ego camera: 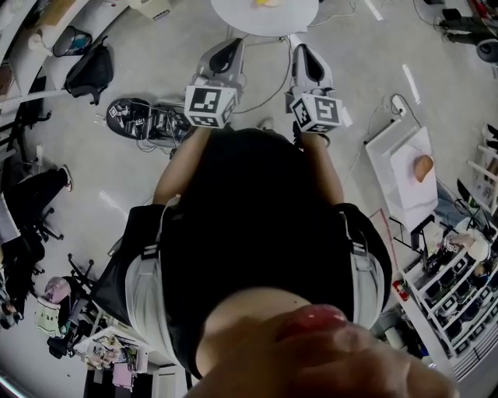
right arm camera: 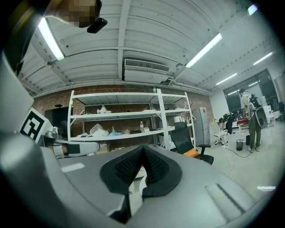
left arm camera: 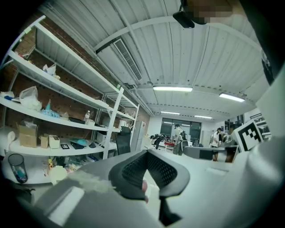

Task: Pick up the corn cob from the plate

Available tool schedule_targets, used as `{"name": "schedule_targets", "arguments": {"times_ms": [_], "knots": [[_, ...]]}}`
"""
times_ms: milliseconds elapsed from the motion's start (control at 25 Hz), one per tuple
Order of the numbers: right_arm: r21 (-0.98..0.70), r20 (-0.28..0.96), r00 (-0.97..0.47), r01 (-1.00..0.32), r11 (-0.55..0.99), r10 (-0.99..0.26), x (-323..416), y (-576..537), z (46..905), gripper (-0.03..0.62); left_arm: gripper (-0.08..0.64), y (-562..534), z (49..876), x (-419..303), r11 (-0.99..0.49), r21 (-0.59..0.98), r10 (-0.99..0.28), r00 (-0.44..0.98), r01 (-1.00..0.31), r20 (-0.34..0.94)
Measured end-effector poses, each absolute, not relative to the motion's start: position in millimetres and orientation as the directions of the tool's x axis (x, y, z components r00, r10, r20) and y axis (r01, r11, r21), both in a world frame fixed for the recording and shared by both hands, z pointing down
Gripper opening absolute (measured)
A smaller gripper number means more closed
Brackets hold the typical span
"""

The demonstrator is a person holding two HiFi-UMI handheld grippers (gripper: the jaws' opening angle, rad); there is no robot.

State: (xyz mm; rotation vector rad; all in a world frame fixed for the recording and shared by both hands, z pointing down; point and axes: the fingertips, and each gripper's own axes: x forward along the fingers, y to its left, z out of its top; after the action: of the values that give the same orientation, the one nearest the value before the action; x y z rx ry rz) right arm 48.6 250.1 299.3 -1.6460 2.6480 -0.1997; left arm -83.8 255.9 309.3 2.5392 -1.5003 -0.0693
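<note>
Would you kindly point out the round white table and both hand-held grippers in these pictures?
round white table (ego camera: pixel 241 22), head view, bare top near its rim.
left hand-held gripper (left arm camera: pixel 147 153), left gripper view, where its closed tips meet.
right hand-held gripper (right arm camera: pixel 143 148), right gripper view, where its closed tips meet.

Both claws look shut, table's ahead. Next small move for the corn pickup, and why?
Probably carry the right claw forward toward the white round table. The claw is shut on nothing and points level at shelving. The yellowish item, likely the corn, lies on the table at the frame's top edge, beyond the claw's tips.
</note>
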Motion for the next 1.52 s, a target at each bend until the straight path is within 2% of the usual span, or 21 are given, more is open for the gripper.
{"name": "schedule_targets", "arguments": {"times_ms": [400,800,1520], "knots": [[-0.141,0.047,-0.389,-0.914,0.379,-0.920,22,243,304,0.008,0.006,249,319,-102,-0.533,0.188,-0.830,0.553,-0.825,0.074],[-0.152,0.057,-0.394,-0.911,0.382,-0.917,25,207,310,0.008,0.006,211,323,-94,-0.530,0.199,-0.829,0.553,-0.825,0.086],[-0.168,0.080,-0.451,-0.885,0.434,-0.889,87,59,318,0.008,0.006,65,332,-24,-0.483,0.193,-0.850,0.511,-0.854,0.131]]}}
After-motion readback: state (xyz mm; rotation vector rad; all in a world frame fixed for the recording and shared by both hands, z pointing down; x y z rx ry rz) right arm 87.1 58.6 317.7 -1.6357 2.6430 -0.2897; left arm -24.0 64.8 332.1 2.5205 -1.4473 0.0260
